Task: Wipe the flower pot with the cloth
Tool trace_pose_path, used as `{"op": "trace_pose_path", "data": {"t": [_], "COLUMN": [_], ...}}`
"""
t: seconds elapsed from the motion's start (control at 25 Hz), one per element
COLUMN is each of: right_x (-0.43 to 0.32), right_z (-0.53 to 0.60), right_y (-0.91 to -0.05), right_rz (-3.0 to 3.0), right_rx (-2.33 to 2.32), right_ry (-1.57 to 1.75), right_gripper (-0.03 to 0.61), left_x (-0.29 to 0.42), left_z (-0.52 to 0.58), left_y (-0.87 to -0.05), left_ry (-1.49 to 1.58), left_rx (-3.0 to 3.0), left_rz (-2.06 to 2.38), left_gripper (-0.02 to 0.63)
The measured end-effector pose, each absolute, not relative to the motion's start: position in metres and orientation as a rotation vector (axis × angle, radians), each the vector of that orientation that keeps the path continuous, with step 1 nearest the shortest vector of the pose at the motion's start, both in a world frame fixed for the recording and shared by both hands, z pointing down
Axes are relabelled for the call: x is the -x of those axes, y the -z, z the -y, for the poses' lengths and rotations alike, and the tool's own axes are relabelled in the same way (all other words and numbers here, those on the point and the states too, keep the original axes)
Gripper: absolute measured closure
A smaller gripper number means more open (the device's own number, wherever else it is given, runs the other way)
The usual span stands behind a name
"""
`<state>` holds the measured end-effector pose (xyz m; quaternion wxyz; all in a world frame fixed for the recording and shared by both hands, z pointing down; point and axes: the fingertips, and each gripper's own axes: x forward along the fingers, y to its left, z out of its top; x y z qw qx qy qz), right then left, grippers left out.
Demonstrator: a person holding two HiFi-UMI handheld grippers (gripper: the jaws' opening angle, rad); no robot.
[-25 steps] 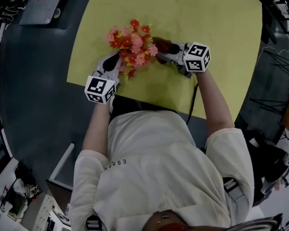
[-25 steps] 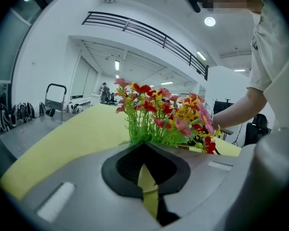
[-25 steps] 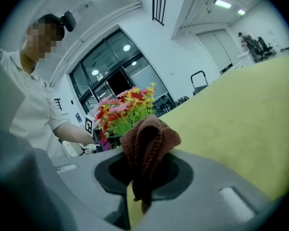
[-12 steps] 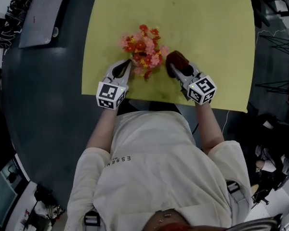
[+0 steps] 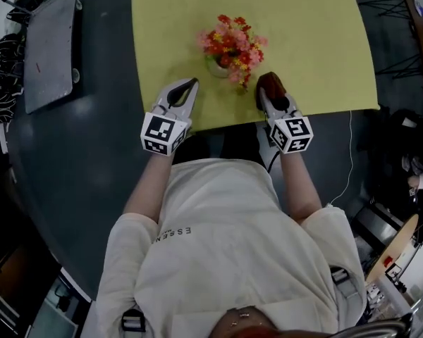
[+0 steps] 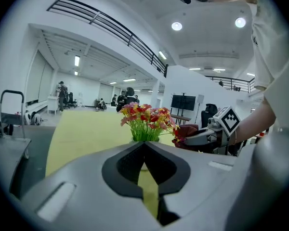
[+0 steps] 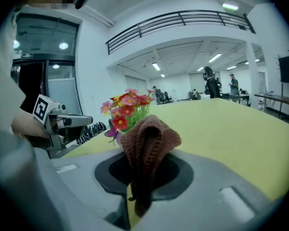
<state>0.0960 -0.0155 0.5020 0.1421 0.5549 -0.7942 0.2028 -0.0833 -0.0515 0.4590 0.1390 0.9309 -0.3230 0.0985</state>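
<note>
R tool [image 5: 269, 90] clamps cloth [image 7: 147, 138], just right of pot [image 5: 216, 67]. L tool [image 5: 190, 84] jaws together, empty, left of pot. Neither touches it.

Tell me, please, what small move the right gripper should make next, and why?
Probably ease the right gripper forward and leftward until the cloth meets the flower pot. The cloth is clamped in that gripper but stands clear of the pot, so nothing is being wiped; the left gripper is shut and empty.

White walls [image 7: 94, 57], ceiling lights [image 6: 177, 26], black balcony railing [image 6: 111, 25]
</note>
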Motion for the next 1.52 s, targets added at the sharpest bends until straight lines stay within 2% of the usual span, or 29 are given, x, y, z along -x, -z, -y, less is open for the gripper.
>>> {"op": "trace_pose_path", "data": {"t": [0.4,0.88,1.16,1.52], "right_x": [-0.009,0.082,0.094,0.074], "right_z": [-0.033,0.074,0.124,0.115], "right_y": [-0.519,-0.524,-0.539,-0.545], "right_rz": [2.178,2.116,2.046,1.933], "right_rx": [-1.579,-1.737,-1.806,-1.949], "right_ry": [-0.610,-0.676,-0.667,-0.766], "right_gripper": [0.526,0.525,0.525,0.525], "left_x": [0.130,0.189,0.206,0.205], "left_z": [0.032,0.047,0.048,0.041], "left_y": [-0.475,-0.481,-0.490,-0.499], "left_ry": [-0.299,-0.273,-0.300,-0.357], "left_rx": [-2.664,-2.607,-2.572,-2.579], "left_rz": [0.844,0.941,0.980,1.010], "left_gripper": [0.603,0.603,0.603,0.603]}}
